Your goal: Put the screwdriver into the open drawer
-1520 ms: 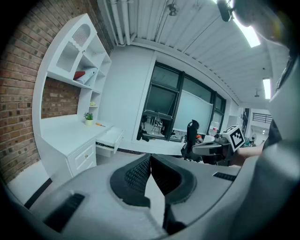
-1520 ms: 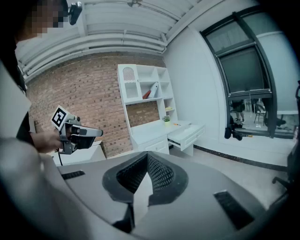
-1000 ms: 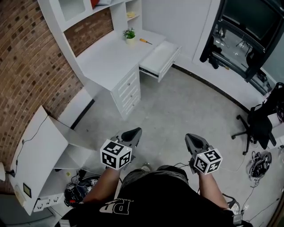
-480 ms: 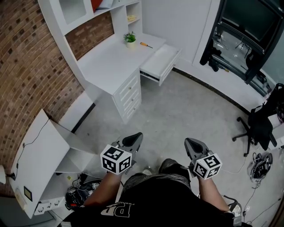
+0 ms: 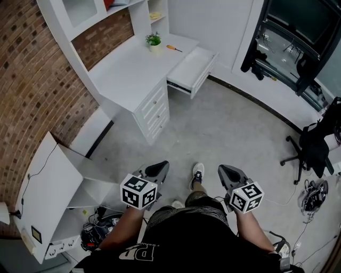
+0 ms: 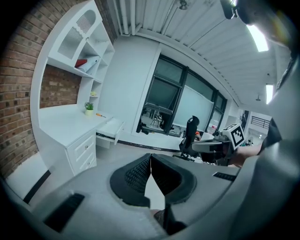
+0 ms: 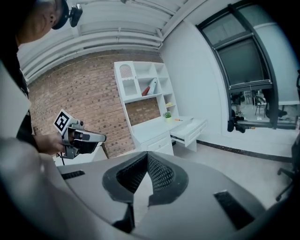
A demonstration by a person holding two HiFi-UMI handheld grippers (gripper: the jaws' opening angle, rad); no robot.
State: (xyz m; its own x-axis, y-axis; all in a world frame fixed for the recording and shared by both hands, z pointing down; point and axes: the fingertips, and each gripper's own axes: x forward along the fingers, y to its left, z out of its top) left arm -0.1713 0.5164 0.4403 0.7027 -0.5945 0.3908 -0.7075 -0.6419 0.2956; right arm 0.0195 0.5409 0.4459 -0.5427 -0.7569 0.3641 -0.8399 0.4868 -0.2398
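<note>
An orange-handled screwdriver lies on the white desk far ahead, beside a small potted plant. Just right of it the desk's top drawer stands pulled out. The screwdriver also shows as a small orange mark in the left gripper view. My left gripper and right gripper are held low in front of the person, well away from the desk. Both are shut with nothing between their jaws. The left gripper and the right gripper each point toward the desk.
A brick wall runs along the left, with a white shelf unit over the desk. A white panel with cables lies on the floor at the left. An office chair and dark equipment stand at the right. A shoe steps forward between the grippers.
The person has stepped forward: a shoe now shows between the grippers. Both grippers sit slightly lower and still shut. The desk has barely shifted in the view.
</note>
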